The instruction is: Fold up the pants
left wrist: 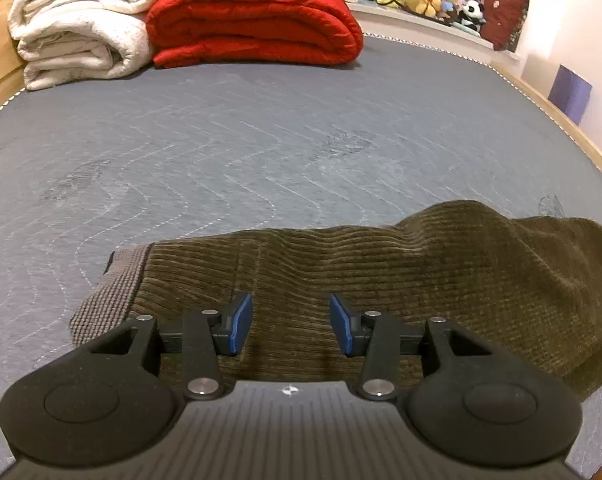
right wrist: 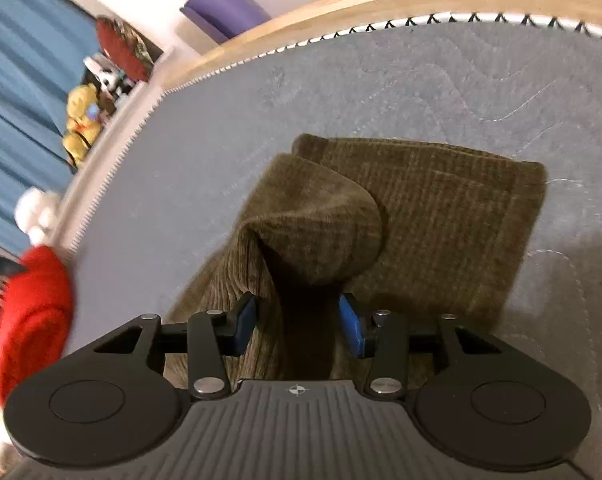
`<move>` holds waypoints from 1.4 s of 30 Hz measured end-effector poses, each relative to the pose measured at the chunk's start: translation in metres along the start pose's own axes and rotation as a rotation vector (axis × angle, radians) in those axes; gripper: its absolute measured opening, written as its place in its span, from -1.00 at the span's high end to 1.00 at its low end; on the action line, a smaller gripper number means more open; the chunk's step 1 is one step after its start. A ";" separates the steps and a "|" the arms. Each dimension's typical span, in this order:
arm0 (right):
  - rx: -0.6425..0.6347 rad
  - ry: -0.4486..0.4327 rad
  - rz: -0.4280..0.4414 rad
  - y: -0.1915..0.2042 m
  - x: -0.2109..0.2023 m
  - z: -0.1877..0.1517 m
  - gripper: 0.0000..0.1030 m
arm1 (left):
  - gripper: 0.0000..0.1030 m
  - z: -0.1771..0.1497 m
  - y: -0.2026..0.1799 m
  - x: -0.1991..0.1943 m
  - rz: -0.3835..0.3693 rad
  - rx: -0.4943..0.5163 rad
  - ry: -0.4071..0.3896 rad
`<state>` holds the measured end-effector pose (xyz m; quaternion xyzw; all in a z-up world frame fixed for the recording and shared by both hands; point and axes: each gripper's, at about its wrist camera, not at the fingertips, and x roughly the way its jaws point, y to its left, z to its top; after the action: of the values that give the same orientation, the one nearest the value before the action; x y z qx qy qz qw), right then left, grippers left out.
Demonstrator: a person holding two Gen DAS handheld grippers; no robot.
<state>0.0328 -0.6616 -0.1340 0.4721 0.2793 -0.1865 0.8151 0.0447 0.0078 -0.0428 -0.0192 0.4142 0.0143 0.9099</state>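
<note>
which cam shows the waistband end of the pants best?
Left wrist. The grey ribbed waistband of the olive corduroy pants lies fully in view on the grey mattress, left of the left gripper. The right wrist view shows only folded pant layers and a raised fold between the right gripper fingers; no waistband.

Left tongs and right tongs both angled downward, jaws parted.

The pants are made of ribbed olive corduroy with a knit waistband. The bed is covered in matt quilted grey cloth, framed by smooth pale wood.
</note>
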 end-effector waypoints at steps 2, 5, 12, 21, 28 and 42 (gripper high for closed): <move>0.025 -0.034 0.022 -0.003 -0.001 0.011 0.06 | 0.07 0.001 -0.003 0.000 -0.003 0.005 -0.004; 0.085 -0.093 0.048 -0.013 -0.002 0.022 -0.07 | 0.07 0.001 -0.005 -0.001 -0.007 0.011 -0.008; 0.188 -0.024 -0.001 -0.038 0.023 0.030 -0.39 | 0.05 -0.001 -0.009 0.003 -0.007 0.021 0.004; 0.229 0.004 0.043 -0.037 0.034 0.030 -0.39 | 0.05 -0.001 -0.010 0.003 -0.004 0.029 0.000; 0.146 -0.003 0.083 -0.018 0.035 0.030 0.27 | 0.02 0.000 -0.010 0.003 -0.004 0.033 -0.005; -0.258 -0.399 -0.247 0.021 -0.062 0.050 0.92 | 0.02 0.000 -0.012 -0.002 -0.049 0.050 -0.001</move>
<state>0.0107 -0.6922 -0.0612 0.2807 0.1899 -0.3368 0.8785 0.0442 -0.0039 -0.0412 -0.0067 0.4134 -0.0182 0.9103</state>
